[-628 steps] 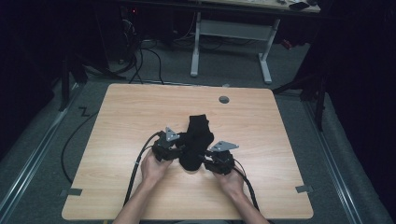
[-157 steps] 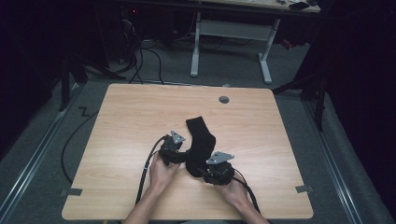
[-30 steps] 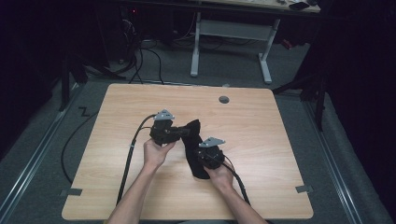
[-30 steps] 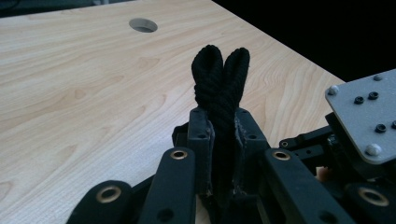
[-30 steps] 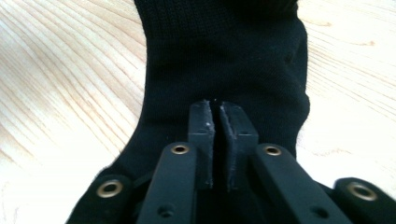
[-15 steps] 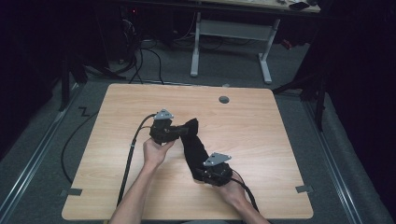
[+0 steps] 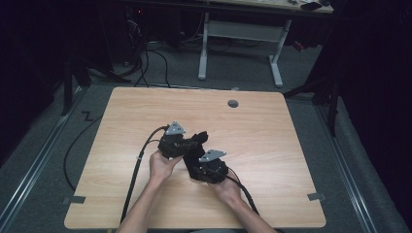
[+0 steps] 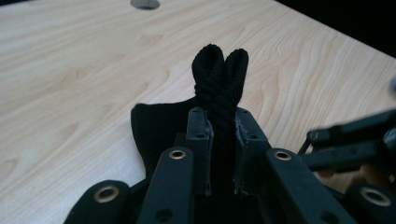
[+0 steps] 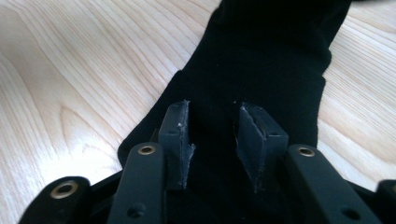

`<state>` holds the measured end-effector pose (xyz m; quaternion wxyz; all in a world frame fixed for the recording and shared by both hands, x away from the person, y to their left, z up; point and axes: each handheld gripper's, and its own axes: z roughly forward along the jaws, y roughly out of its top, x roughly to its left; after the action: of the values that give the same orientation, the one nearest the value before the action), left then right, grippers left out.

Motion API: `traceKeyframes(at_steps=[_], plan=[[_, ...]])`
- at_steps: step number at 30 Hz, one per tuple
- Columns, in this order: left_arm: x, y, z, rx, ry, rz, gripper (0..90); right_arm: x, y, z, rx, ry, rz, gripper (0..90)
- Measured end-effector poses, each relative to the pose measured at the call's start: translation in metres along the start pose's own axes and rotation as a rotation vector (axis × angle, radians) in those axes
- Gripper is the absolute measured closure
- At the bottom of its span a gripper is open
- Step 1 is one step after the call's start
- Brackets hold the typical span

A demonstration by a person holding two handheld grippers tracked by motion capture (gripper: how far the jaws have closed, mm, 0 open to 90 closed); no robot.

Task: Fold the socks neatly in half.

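Note:
A black sock (image 7: 200,137) lies on the wooden table (image 7: 121,121) between the two grippers. My left gripper (image 7: 192,143) is shut on the sock's bunched, doubled-over end (image 8: 219,70), which sticks out past its pads (image 8: 200,130). My right gripper (image 7: 198,164) sits just below and to the right of it, over the sock's other part (image 9: 261,46). Its jaws have just been opening, and the black fabric lies between and under the parted pads (image 9: 177,130), which do not press on it. The right gripper's linkage (image 8: 355,144) is blurred at the edge of the left gripper view.
A round grey grommet hole (image 7: 233,103) sits near the table's far edge. Black cables trail from both grippers toward the near edge. Bare wood surrounds the sock on all sides. Beyond the table stand a white desk frame (image 7: 240,43) and floor cables.
The right gripper drew back toward the person, then came up and left again, and its jaws parted, letting go of the sock. The sock, stretched before, is now bunched shorter. The left gripper kept still.

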<state>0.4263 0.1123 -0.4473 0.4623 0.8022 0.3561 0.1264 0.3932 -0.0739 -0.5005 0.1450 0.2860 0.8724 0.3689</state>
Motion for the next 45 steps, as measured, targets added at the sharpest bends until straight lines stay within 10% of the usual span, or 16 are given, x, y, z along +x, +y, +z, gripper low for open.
traceKeyframes(at_steps=[7,13,28,45], plan=[[0.007,-0.015,0.008,0.005,-0.018,-0.024,78.9,-0.011,-0.011,-0.054,-0.126,0.059,-0.001,61.5],[0.004,-0.020,0.006,0.014,-0.034,-0.029,78.9,-0.006,-0.024,-0.025,-0.016,0.057,-0.042,60.1],[-0.033,-0.047,-0.009,0.060,-0.005,0.054,76.7,-0.005,-0.021,-0.015,-0.028,0.059,0.013,65.2],[0.008,-0.041,0.023,0.104,0.008,0.014,76.2,-0.007,-0.010,0.001,-0.060,-0.026,0.110,65.7]])
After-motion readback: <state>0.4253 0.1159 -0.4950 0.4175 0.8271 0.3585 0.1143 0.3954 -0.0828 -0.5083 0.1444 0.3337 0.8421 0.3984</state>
